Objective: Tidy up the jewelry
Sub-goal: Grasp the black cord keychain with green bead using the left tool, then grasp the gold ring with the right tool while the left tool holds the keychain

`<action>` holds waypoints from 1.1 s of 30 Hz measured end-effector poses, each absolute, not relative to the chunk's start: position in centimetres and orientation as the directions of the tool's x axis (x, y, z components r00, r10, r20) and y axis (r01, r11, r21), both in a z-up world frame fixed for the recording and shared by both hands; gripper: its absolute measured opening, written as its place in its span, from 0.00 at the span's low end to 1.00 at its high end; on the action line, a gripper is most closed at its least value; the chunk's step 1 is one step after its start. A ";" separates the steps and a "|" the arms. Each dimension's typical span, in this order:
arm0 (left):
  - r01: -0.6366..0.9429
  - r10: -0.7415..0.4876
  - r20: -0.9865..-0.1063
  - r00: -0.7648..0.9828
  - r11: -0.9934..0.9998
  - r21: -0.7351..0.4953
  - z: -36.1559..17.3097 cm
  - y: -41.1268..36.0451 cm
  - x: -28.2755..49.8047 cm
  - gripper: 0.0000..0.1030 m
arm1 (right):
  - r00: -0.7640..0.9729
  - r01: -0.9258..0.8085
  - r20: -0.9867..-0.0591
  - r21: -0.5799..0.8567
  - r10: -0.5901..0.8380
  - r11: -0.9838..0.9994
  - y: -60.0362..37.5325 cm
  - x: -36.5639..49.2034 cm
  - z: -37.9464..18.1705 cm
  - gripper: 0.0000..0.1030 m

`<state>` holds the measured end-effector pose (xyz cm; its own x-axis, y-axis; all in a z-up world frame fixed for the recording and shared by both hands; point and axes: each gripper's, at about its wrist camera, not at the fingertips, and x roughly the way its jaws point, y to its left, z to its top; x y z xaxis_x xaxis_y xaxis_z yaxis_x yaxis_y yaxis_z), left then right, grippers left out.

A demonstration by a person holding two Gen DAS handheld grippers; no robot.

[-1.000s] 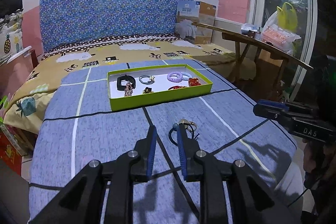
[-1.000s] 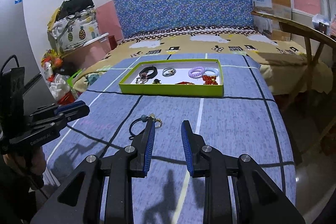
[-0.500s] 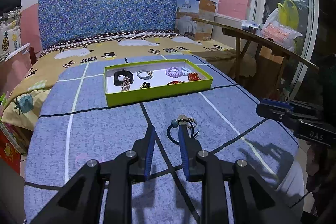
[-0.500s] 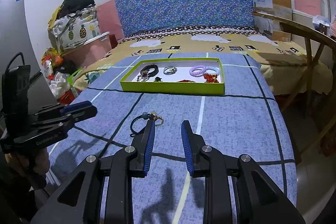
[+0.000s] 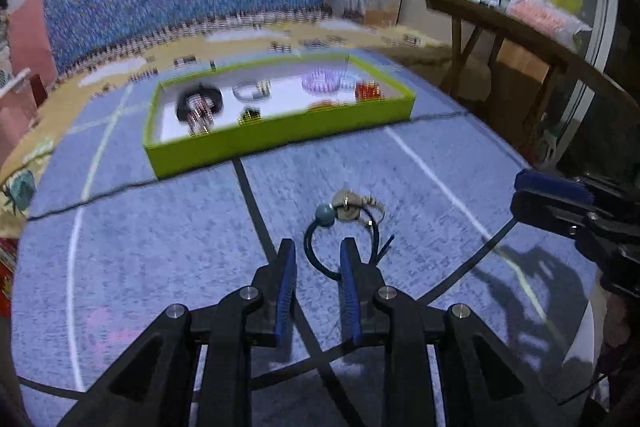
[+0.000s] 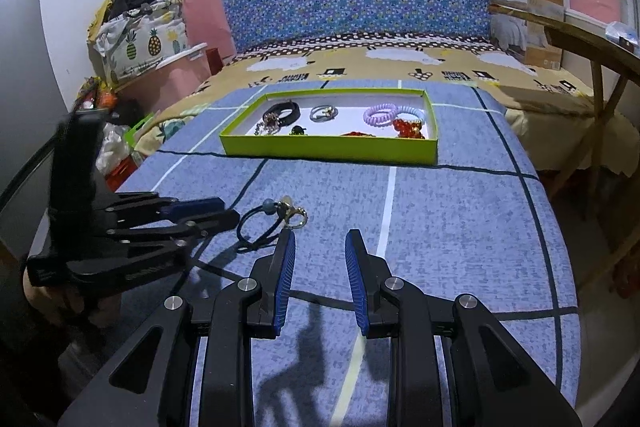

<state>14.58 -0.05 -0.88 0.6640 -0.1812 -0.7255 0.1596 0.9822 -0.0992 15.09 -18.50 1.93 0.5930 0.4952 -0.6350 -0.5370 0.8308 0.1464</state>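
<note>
A black cord bracelet with a teal bead and a metal clasp lies on the blue bedspread. My left gripper is open just above it, its fingertips on either side of the loop's near arc without pressing it. In the right wrist view the bracelet lies between the left gripper and my right gripper, which stands open and empty just right of it. Further back is the green tray, holding several pieces: a black band, a silver ring, a purple coil and red beads.
A wooden frame stands past the bed's right edge, with a cardboard box behind it. Bags and a pineapple-print bundle are piled at the bed's left. The right gripper hovers at the right edge of the left wrist view.
My left gripper has moved forward and down onto the cord bracelet, so the loop now sits between its fingertips. The right gripper has barely shifted.
</note>
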 end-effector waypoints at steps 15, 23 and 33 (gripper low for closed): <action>0.143 -0.141 -0.761 0.633 0.988 -0.064 -1.4 -0.4 15.2 0.02 | 0.529 -0.587 -0.692 0.120 0.491 0.801 -15.7 17.6 -0.4 0.26; 0.115 -0.147 -0.720 0.678 0.989 -0.093 -0.5 1.7 14.1 0.02 | 0.476 -0.644 -0.739 0.076 0.477 0.761 -13.2 19.1 -1.8 0.35; 0.071 -0.144 -0.711 0.688 0.989 -0.131 -0.4 4.1 13.9 0.02 | 0.424 -0.731 -0.789 -0.009 0.444 0.682 -10.3 20.8 -3.0 0.35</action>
<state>13.93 4.12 -0.45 0.6879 -0.1435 -0.7114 0.0709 0.9889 -0.1309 20.75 -10.29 -2.97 0.4241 0.4441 -0.7892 -0.7313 0.6820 -0.0093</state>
